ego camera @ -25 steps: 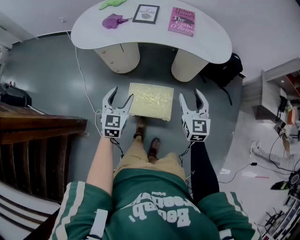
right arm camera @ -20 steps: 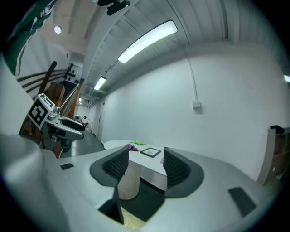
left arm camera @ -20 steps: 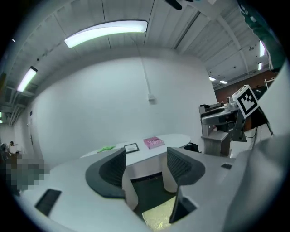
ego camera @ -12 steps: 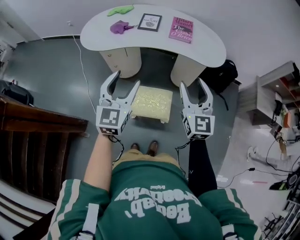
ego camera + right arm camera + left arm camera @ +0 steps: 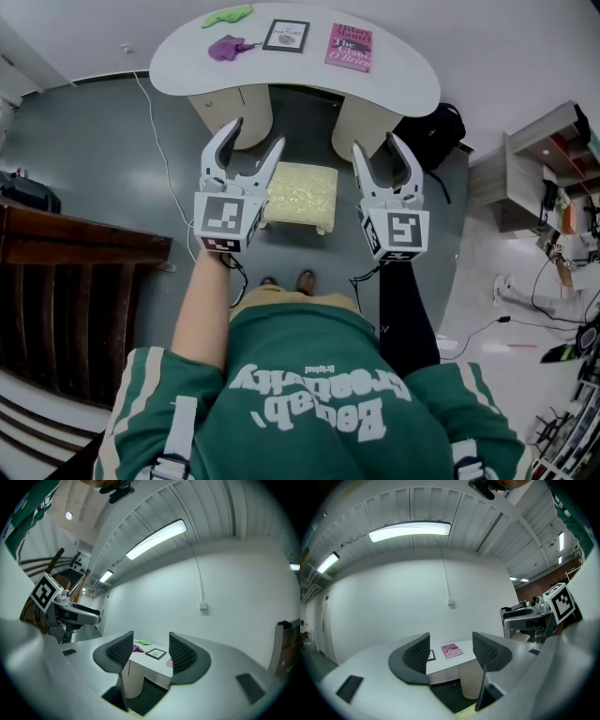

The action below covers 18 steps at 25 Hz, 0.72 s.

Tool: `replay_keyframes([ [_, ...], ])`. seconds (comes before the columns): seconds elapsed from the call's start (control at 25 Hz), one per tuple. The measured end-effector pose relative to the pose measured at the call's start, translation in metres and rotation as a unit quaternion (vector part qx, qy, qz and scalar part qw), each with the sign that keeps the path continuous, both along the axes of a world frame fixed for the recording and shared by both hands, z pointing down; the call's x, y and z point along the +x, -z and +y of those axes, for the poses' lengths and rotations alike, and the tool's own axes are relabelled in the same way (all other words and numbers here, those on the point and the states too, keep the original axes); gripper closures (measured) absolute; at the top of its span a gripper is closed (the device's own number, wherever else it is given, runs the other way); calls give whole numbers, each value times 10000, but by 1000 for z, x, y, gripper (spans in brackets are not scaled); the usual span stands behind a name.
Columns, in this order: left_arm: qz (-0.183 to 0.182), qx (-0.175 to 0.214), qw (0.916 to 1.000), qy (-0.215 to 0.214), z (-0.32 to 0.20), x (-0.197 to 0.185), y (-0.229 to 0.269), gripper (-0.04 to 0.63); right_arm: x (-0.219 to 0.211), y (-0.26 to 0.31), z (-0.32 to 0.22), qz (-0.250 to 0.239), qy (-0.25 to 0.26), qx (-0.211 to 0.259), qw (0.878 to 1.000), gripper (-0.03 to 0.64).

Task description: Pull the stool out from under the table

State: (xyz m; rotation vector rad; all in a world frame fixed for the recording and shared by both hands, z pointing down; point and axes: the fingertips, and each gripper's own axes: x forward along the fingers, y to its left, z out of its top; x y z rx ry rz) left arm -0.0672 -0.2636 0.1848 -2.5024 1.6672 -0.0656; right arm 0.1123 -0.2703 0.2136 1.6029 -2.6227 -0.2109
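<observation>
Left claw (image 5: pixel 257 133) spread wide, nothing between its pads; right claw (image 5: pixel 375 142) likewise released and empty; both raised above the floor (image 5: pixel 103 159); stool (image 5: pixel 300 195) stands on that floor between my two claws as seen from above, just clear of the white worktop (image 5: pixel 405 86), ahead of my shoes (image 5: pixel 287 280).

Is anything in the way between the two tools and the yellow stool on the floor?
Nothing visible is. The stool stands on the floor in front of the table, lower than the left tool and right tool and between them. Both tools are open and empty, and no object shows between them and the stool.
</observation>
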Motion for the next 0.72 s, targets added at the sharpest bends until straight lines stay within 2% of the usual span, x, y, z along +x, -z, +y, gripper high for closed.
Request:
replay_keyframes([
  [0.12, 2, 42, 10000, 31, 1, 0, 0, 307, 2, -1, 4, 34, -43, 21, 10000, 385],
  [0.2, -65, 204, 9996, 199, 3, -3, 4, 449, 4, 2, 7, 95, -139, 153, 9997, 464],
  [0.28, -159, 372, 9986, 327, 5, -5, 10, 542, 6, 7, 8, 198, -236, 365, 9989, 607],
  [0.32, -197, 423, 9983, 336, 6, -4, 12, 573, 5, 7, 9, 250, -218, 438, 9985, 609],
  [0.52, -356, 388, 9982, 302, 10, 1, 9, 581, -4, 4, 12, 243, -11, 407, 9989, 611],
  [0.72, -320, 354, 9980, 425, 8, -4, 8, 581, -4, 1, 10, 358, -100, 283, 9989, 611],
])
